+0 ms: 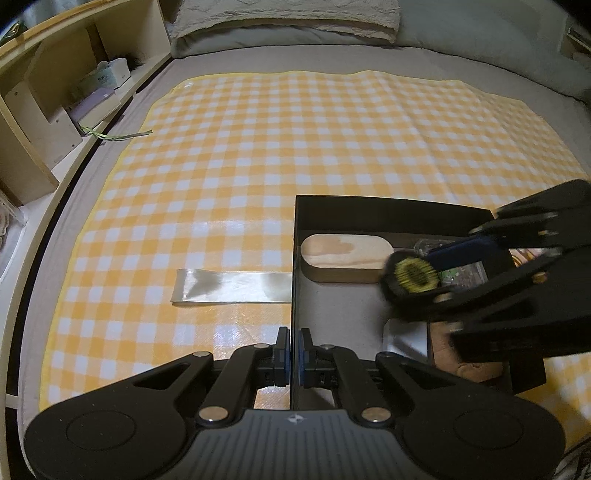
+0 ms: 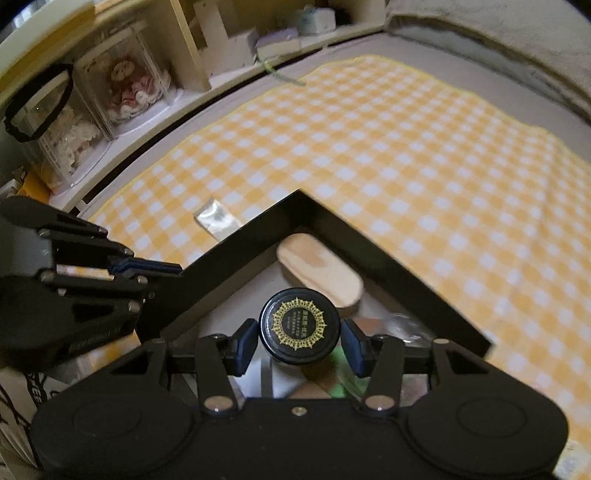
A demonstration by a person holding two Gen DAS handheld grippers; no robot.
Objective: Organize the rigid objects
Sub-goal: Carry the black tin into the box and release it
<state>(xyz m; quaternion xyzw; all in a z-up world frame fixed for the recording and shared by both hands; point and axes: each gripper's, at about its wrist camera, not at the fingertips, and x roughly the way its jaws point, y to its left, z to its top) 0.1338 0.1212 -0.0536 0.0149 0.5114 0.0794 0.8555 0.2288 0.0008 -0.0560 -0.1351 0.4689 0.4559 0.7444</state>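
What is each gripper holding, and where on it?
Left gripper: clamped on the black box's side wall. Right gripper: holds the black-lidded jar by its sides, below the lid.

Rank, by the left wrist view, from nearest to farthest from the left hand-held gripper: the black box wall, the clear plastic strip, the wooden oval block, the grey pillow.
1. Black box wall, pinched between the left hand-held gripper fingers.
2. Clear plastic strip, just ahead, left of the box on the yellow checked cloth.
3. Wooden oval block, inside the box, right.
4. Grey pillow, far end.

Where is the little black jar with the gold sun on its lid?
The right tool holds the jar over the black box, next to the wooden block inside.
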